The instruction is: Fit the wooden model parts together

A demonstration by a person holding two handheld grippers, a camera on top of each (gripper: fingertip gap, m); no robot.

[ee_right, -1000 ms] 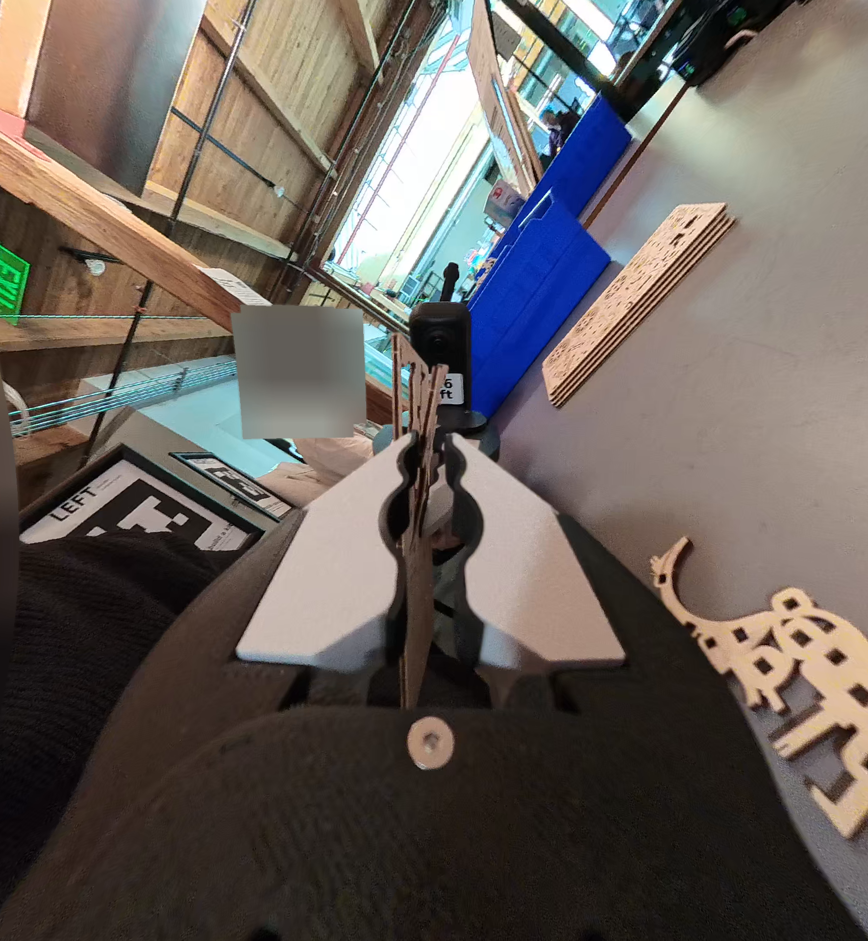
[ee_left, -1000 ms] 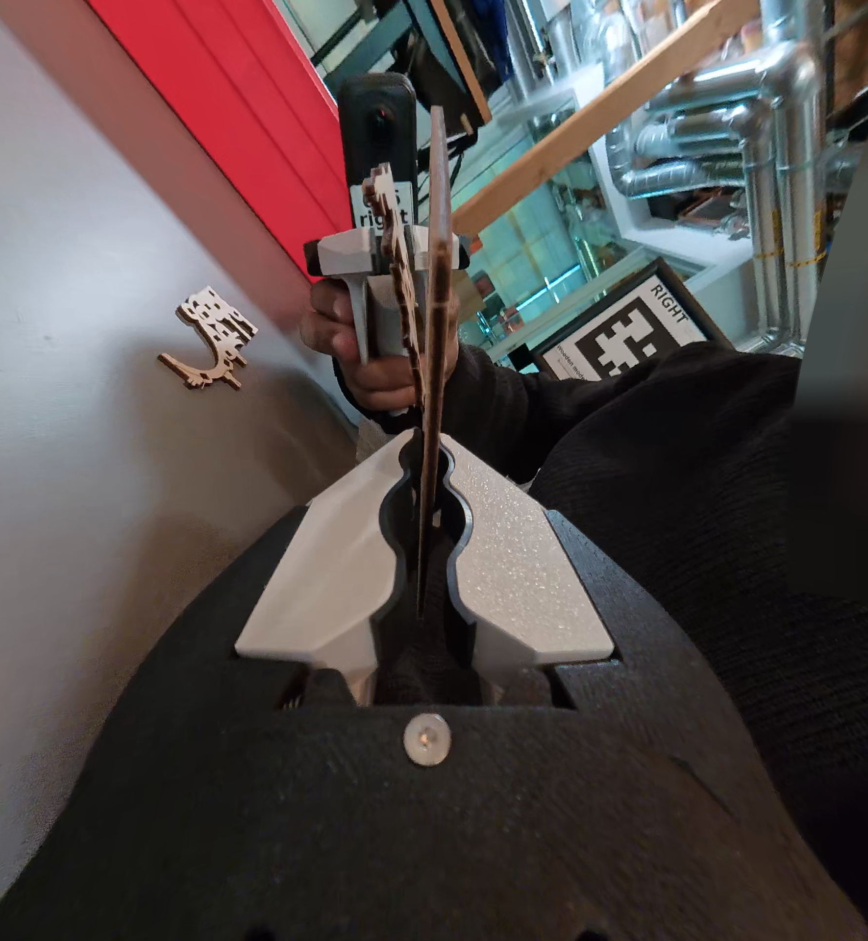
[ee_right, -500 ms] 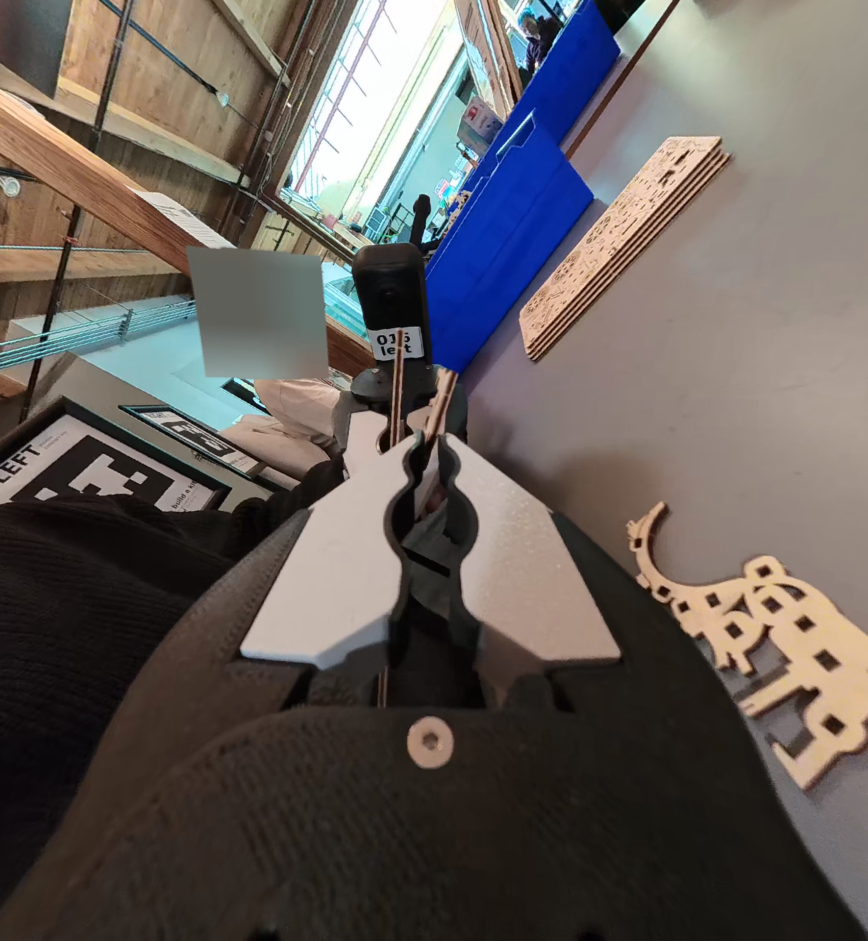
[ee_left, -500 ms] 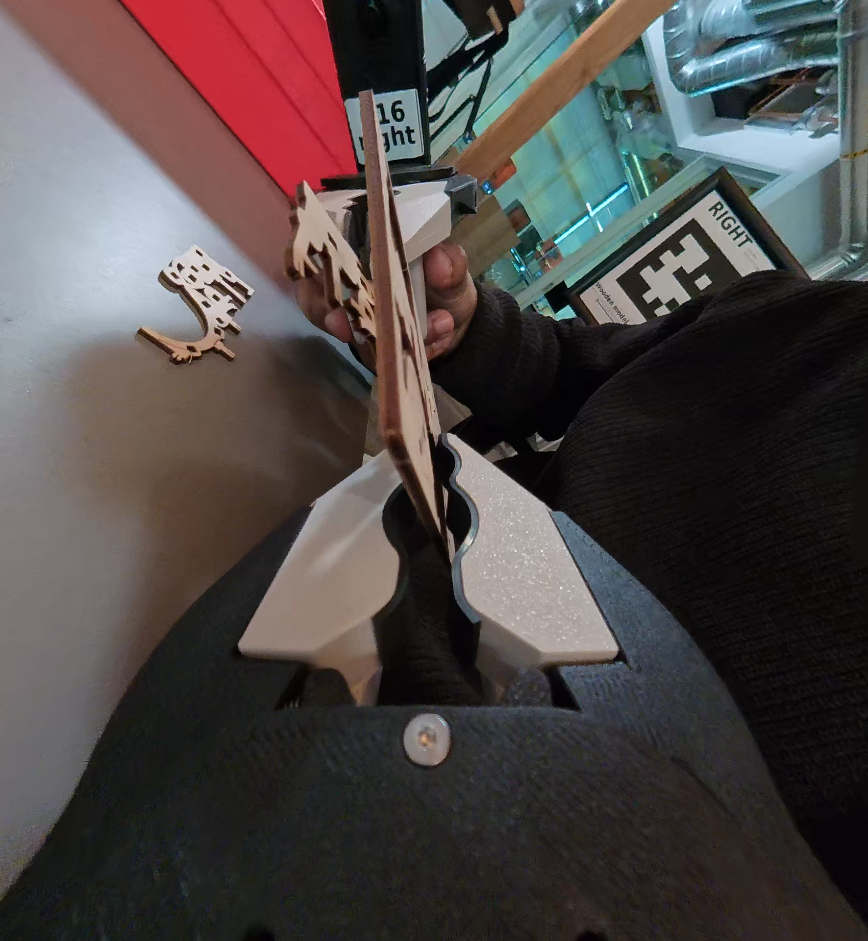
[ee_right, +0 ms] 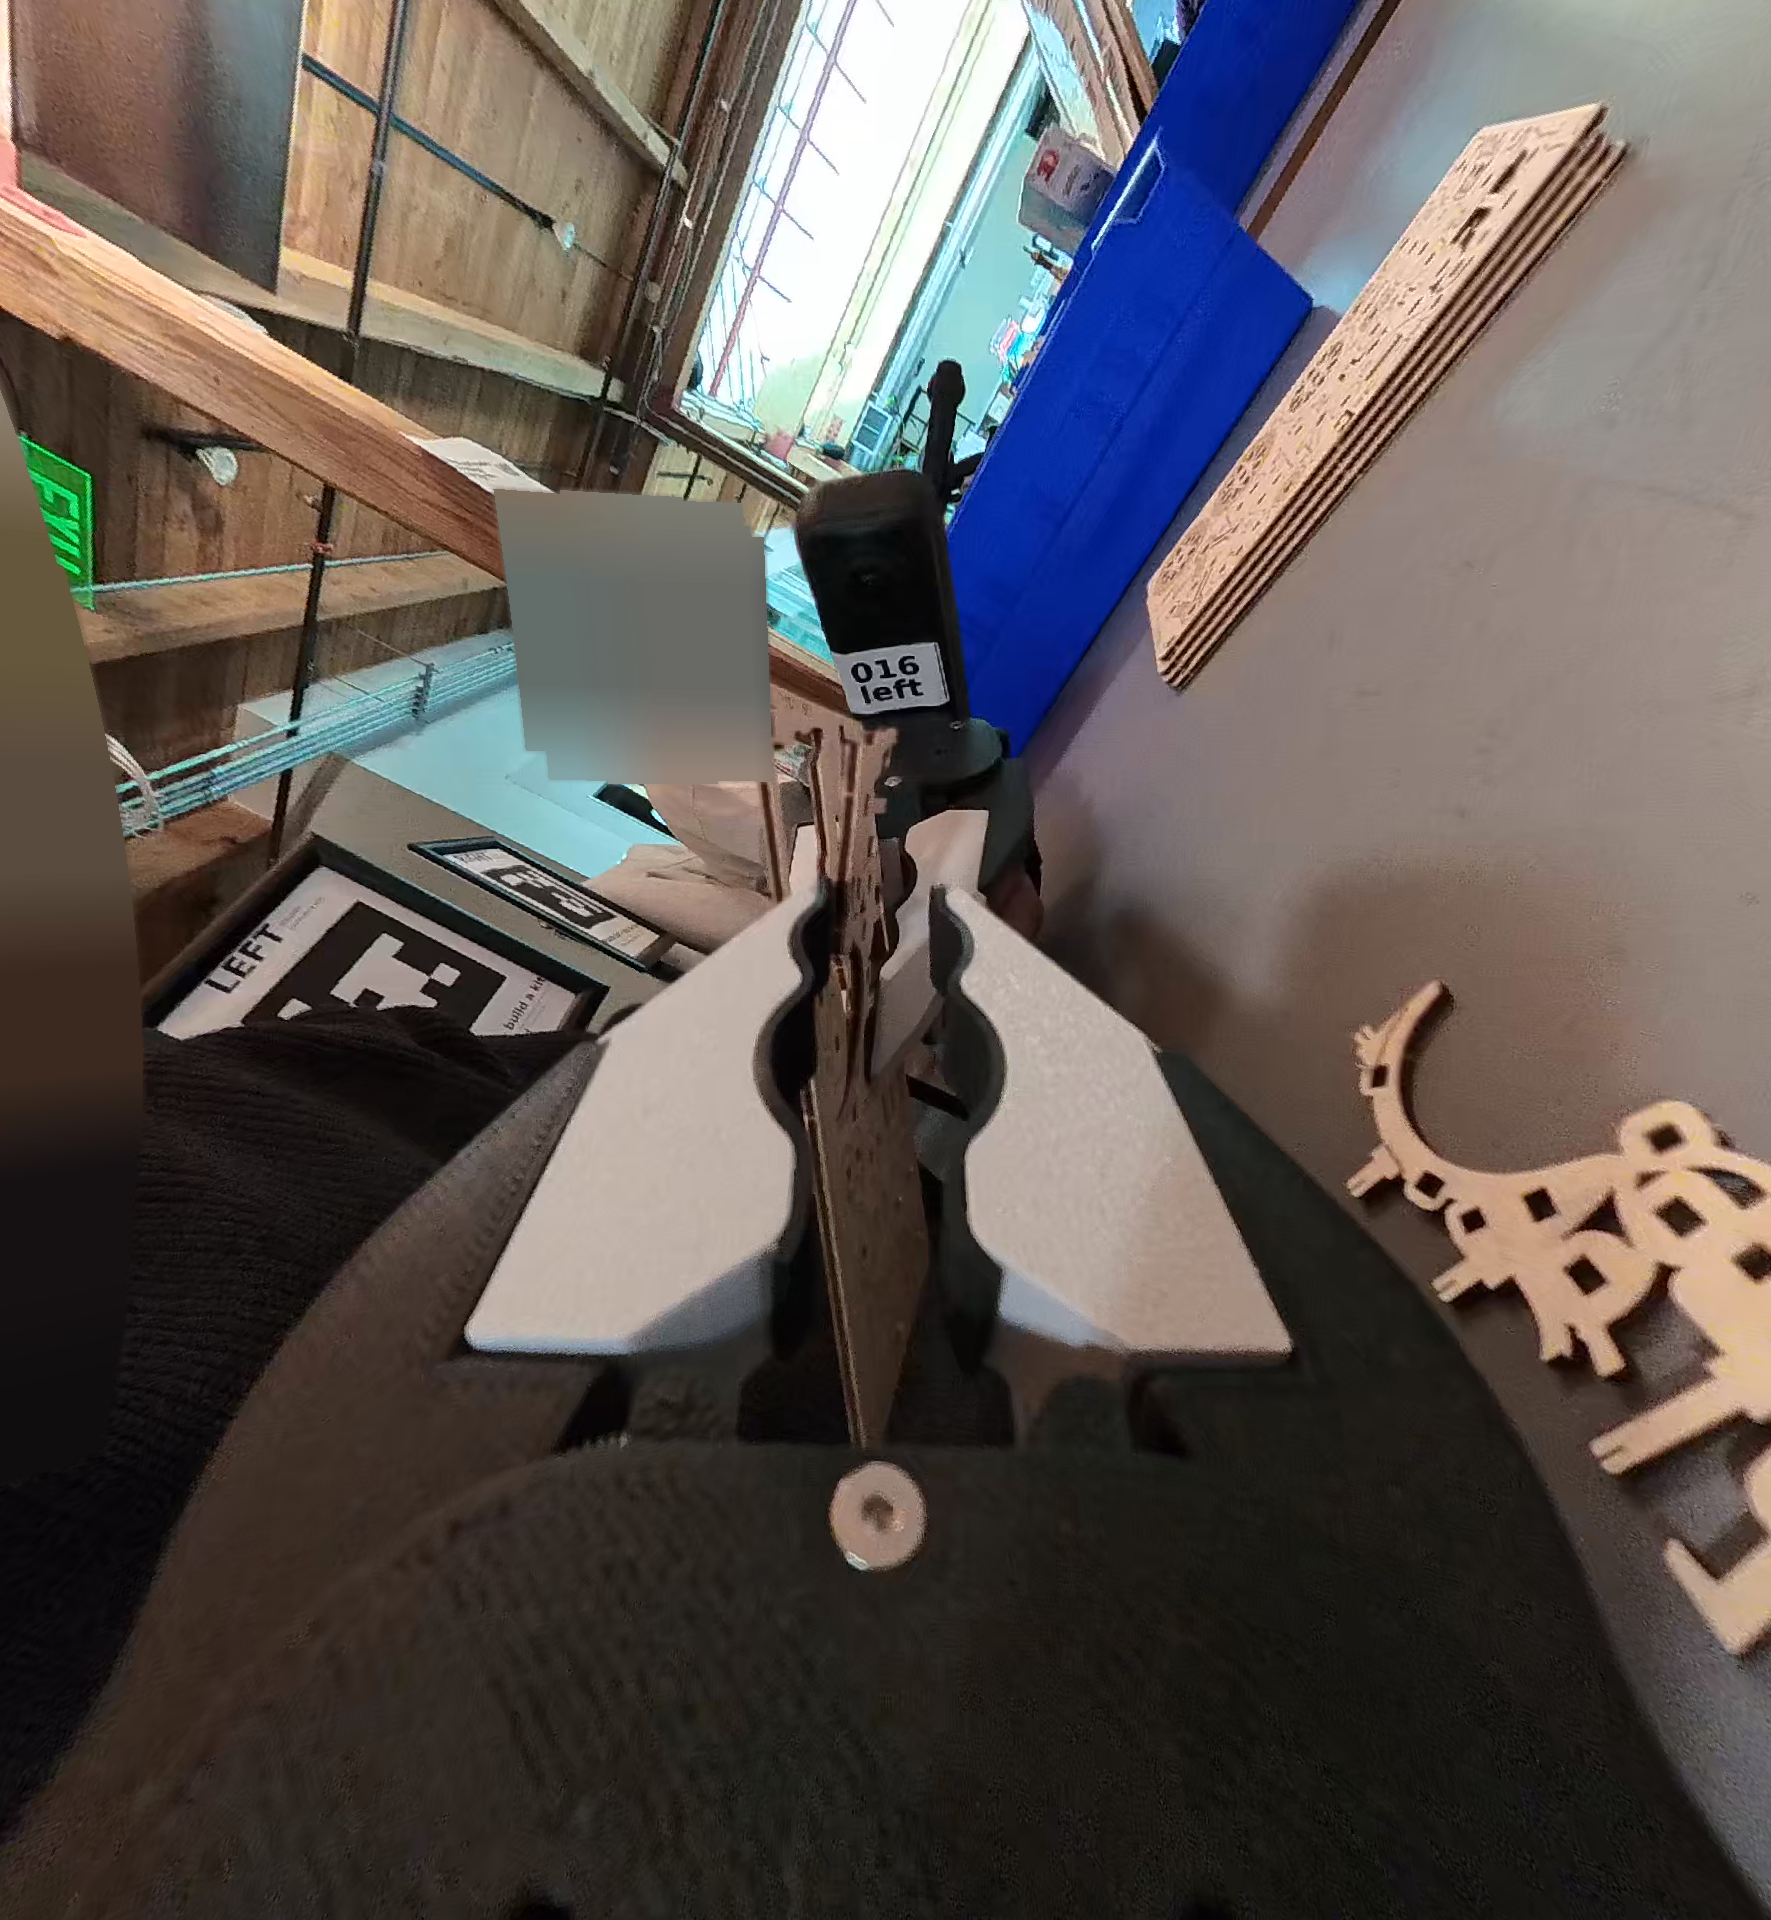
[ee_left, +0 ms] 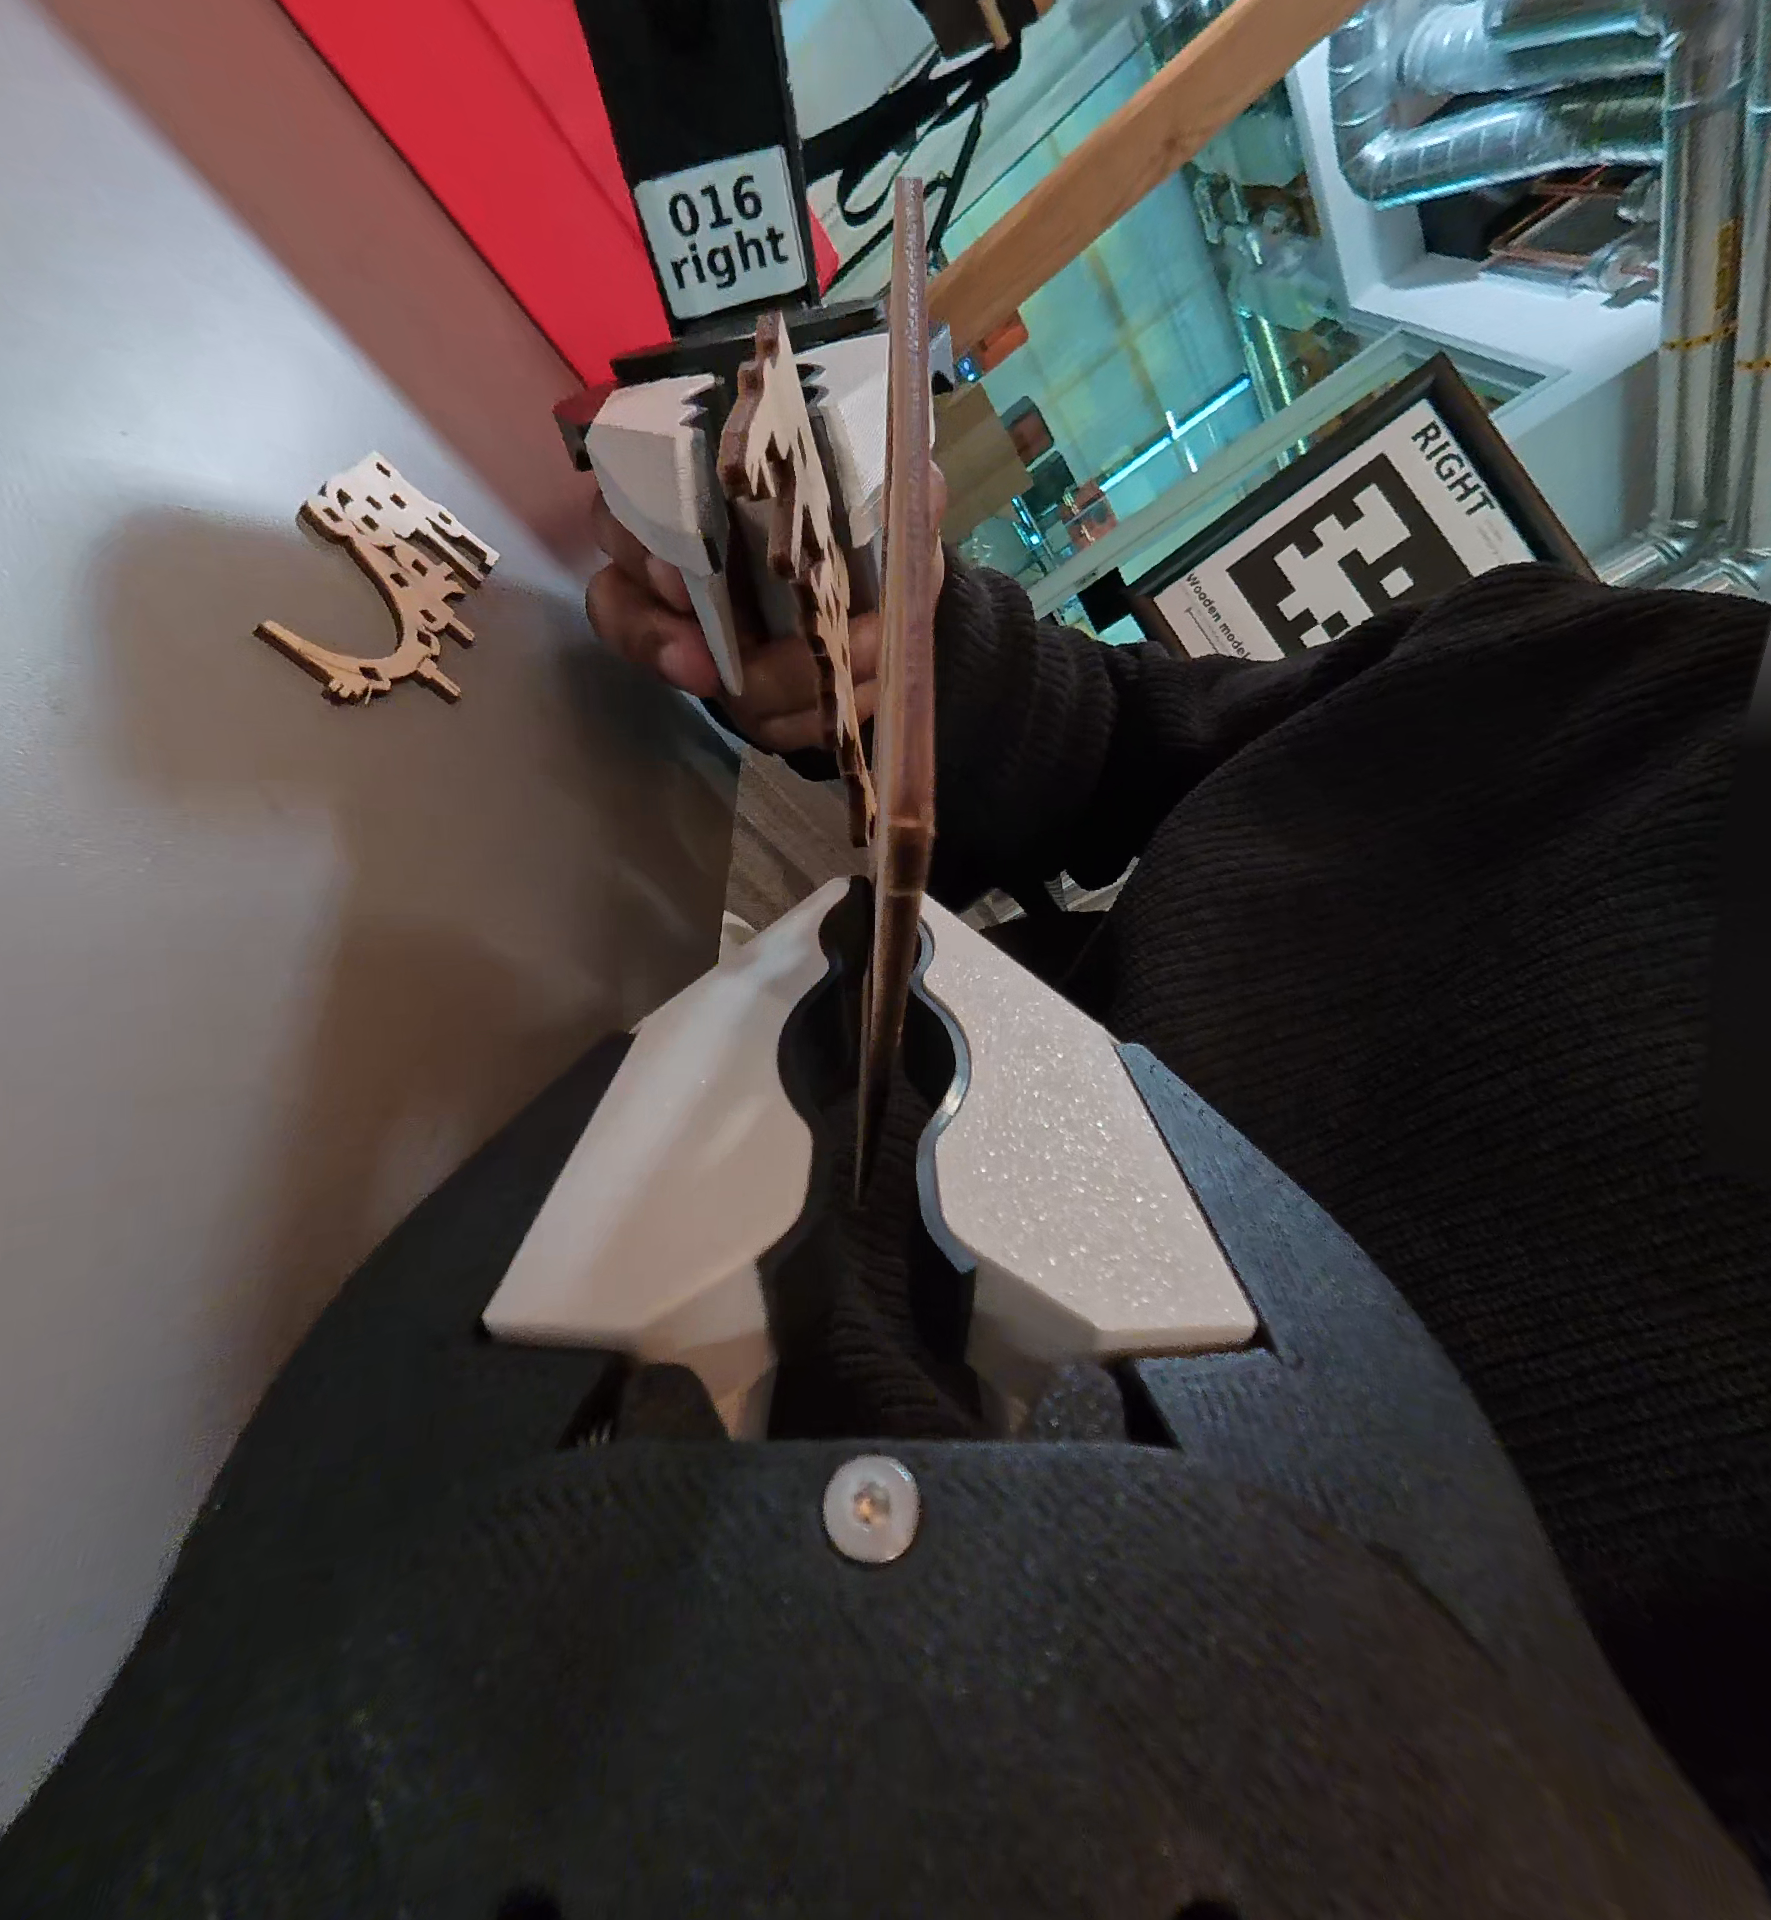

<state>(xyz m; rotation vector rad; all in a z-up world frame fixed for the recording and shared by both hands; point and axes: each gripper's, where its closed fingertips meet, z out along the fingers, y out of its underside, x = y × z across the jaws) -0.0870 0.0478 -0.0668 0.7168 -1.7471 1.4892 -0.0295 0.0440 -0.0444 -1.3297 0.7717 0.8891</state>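
Both grippers were up off the grey table and facing each other, each with a piece of the kit in it. In the left wrist view, the left gripper was closed down narrow on a flat wooden sheet, seen edge-on and running up the middle of the frame. Further up, the right gripper had its jaws pinched on a jagged cut-out part, which sat just beside the sheet on its left. I couldn't tell whether the two were actually touching or only overlapping from that angle.

The right wrist view showed the same thing from the other side: the cut-out part stood on edge between the right gripper's fingers, with the left gripper behind it in the centre of the frame.

One more loose dinosaur-shaped piece lay flat on the table at the right edge of that view, and a stack of uncut sheets sat at the upper right, well apart from everything.

My read: this was the lining-up step, not the push. The next move would call for getting tab and slot square to each other before pressing, since thin ply like this probably snaps or skids if it goes in crooked.
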